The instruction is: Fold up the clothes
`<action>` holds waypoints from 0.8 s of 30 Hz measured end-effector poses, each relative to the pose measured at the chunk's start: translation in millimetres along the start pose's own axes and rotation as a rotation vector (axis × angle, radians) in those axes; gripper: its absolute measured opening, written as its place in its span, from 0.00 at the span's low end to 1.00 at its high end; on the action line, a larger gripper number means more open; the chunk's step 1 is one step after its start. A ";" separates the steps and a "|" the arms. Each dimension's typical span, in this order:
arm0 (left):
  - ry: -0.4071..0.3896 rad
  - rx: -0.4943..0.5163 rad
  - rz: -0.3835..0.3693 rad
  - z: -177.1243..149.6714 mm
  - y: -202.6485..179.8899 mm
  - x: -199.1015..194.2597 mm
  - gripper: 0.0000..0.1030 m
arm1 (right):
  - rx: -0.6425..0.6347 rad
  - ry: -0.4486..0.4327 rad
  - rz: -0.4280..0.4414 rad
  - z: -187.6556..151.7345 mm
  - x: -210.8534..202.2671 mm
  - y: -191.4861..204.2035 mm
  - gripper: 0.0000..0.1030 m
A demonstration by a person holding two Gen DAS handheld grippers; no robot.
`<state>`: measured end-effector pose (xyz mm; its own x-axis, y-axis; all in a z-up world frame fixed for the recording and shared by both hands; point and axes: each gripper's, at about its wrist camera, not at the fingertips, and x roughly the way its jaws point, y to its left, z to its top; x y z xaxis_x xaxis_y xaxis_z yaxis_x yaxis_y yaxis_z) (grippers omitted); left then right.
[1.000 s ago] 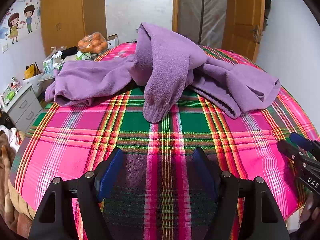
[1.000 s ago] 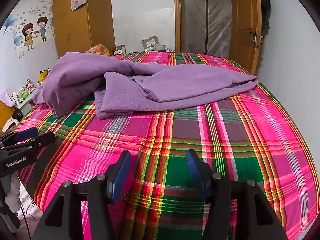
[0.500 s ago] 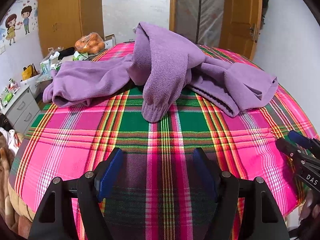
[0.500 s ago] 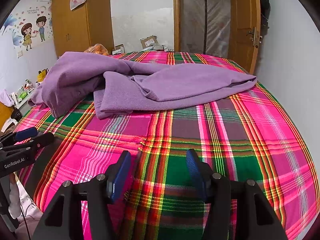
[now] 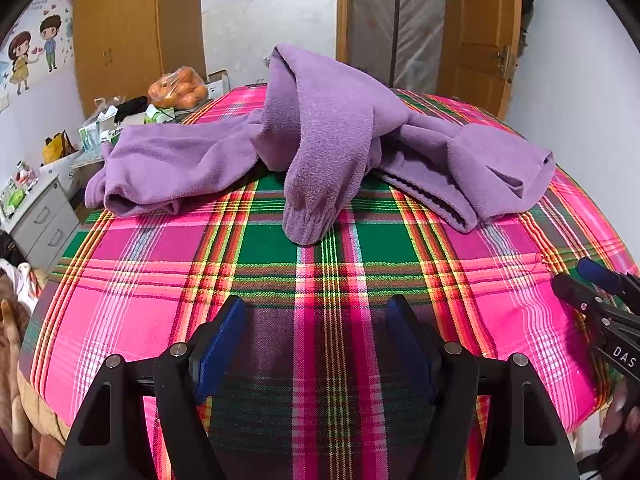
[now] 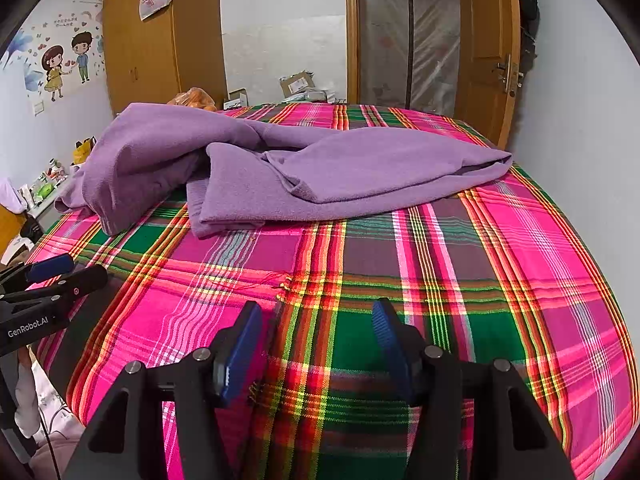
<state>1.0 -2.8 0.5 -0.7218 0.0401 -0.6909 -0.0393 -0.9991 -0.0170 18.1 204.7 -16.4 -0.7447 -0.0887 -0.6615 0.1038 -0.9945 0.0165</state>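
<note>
the purple garment [image 5: 332, 140] was a matt, fuzzy fleece with a ribbed knit cuff at its near end. the plaid bedspread [image 5: 160, 280] under it was a flat woven cloth, faintly coarse. at 6 o'clock the left gripper [image 5: 316, 344] had matt black plastic arms, blue ridged pads [image 5: 218, 344] and small bright metal bolts. the wardrobe [image 6: 160, 40] at 11 o'clock and the door [image 6: 486, 40] at 1 o'clock were smooth, semi-gloss wood.
</note>
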 end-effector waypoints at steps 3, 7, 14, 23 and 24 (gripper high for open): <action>-0.008 0.000 -0.004 -1.0 0.4 0.3 0.72 | 0.000 0.001 -0.001 0.1 0.0 0.3 0.57; -0.024 0.004 -0.010 -4.5 1.8 -0.3 0.73 | 0.001 0.002 -0.002 0.2 0.1 0.4 0.57; -0.036 0.019 -0.027 -6.8 5.1 -2.1 0.74 | 0.000 0.007 -0.009 0.9 1.2 2.6 0.60; -0.042 0.026 -0.027 -5.4 4.6 -2.4 0.74 | 0.005 0.010 -0.014 1.5 1.9 3.5 0.61; -0.043 0.025 -0.026 -5.6 4.4 -2.6 0.74 | 0.005 0.011 -0.015 1.7 2.0 3.6 0.61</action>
<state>6.6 -7.4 -1.8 -0.7493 0.0674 -0.6587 -0.0754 -0.9970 -0.0162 15.9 200.9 -16.4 -0.7387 -0.0735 -0.6700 0.0895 -0.9959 0.0105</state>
